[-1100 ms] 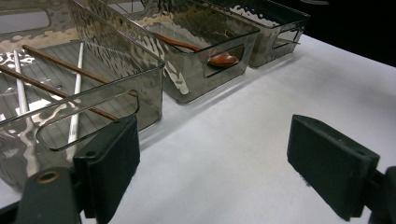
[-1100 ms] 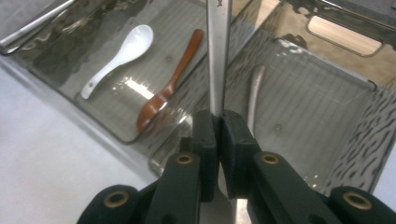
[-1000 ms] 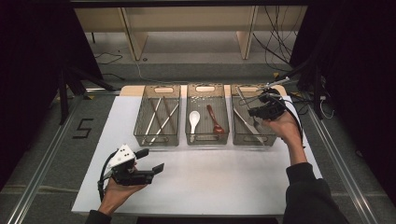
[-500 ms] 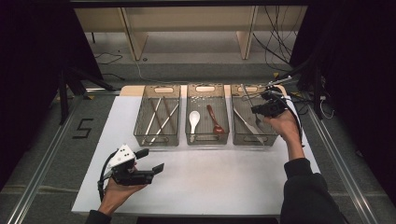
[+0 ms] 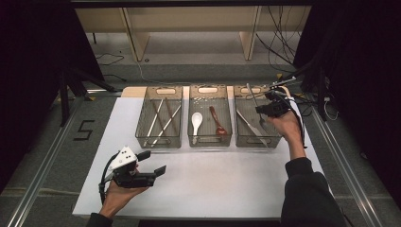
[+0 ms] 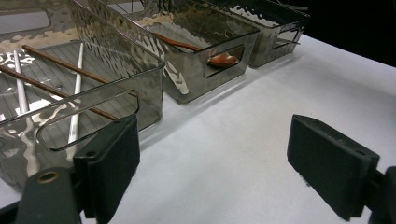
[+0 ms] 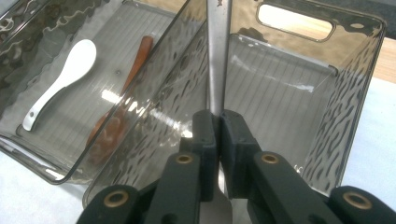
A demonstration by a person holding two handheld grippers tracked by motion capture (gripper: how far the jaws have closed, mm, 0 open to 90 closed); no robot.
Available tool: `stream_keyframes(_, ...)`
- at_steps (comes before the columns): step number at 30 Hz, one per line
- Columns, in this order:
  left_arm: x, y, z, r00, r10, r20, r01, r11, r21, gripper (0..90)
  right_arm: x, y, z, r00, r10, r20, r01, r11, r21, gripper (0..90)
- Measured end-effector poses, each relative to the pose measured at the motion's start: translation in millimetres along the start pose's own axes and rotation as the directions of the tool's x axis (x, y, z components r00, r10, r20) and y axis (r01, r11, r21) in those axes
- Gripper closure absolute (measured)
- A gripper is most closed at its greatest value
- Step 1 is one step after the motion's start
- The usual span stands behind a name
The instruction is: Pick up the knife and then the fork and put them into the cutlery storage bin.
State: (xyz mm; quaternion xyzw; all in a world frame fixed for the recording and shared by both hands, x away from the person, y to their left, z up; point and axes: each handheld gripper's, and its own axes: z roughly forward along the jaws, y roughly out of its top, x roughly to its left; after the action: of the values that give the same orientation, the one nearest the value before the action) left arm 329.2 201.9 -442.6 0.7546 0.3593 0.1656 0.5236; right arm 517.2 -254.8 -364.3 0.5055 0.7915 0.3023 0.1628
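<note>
Three clear smoked-plastic bins (image 5: 159, 142), two spoons, four chopsticks.
Right gripper (image 7: 218, 122) clamps one flat steel utensil (image 7: 218, 56); left gripper (image 6: 212, 163) gapes.

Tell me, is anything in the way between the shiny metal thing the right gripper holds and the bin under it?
Nothing visible blocks it. The right gripper pinches the metal utensil right above the right-hand bin. The bin's top is open and a knife lies inside with bare floor beside it.

Black grippers with brass-coloured screws, a white dotted plate on the left gripper (image 5: 142, 171), dark sleeves.
</note>
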Motion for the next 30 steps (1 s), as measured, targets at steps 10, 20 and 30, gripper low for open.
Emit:
stream_keyframes(10,-0.1,0.0,0.0,1.0000,0.000,0.001,0.000,1.0000,0.000,16.8,-2.5,0.1,8.1,0.9998,0.016,0.015,-0.016,1.000,0.018,85.2)
stream_keyframes(20,-0.2,0.0,0.0,1.0000,-0.001,0.002,0.001,1.0000,-0.001,16.8,-4.2,-1.4,13.1,0.9995,0.028,0.017,-0.028,0.999,0.027,85.1)
stream_keyframes(30,0.0,0.0,0.0,1.0000,-0.001,0.002,0.001,1.0000,-0.001,16.8,-4.6,-1.3,17.6,0.9989,0.041,0.021,-0.042,0.999,0.033,85.0)
